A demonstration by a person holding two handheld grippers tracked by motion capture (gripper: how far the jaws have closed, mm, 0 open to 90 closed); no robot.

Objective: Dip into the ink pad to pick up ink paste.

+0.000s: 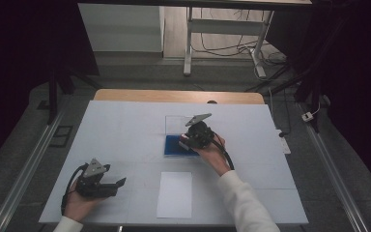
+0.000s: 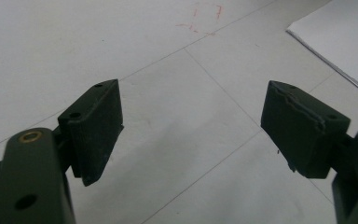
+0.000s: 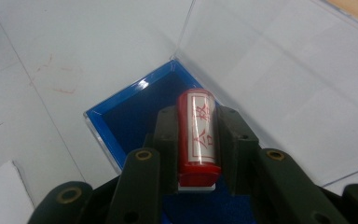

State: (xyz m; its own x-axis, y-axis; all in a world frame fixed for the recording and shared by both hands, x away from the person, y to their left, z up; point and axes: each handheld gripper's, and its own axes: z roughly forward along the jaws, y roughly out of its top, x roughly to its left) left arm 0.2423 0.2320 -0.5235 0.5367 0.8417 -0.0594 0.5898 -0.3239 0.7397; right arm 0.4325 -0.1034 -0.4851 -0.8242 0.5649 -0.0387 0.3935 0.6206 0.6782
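- Nearest on the bench (image 1: 125, 125): left gripper (image 1: 107, 185) held low at the near left corner, jaws wide apart with nothing between them, only bare white surface below in the left gripper view.
- Just beyond, near centre front: blank white paper sheet (image 1: 174, 194) lying flat, no stamp mark visible on it, so the printing step looks not yet done.
- Farther in: right gripper (image 3: 193, 140) with jaws clamped on a red cylindrical stamp (image 3: 196, 133), white label with red characters facing up.
- Stamp held over the blue ink-pad box (image 3: 135, 116); contact with the pad impossible to tell.
- Beyond that: clear lid (image 3: 279, 79) hinged open and standing up behind the box.
- Judged stage: stamp picked up, inking under way or about due; pressing on the paper and returning the stamp left.
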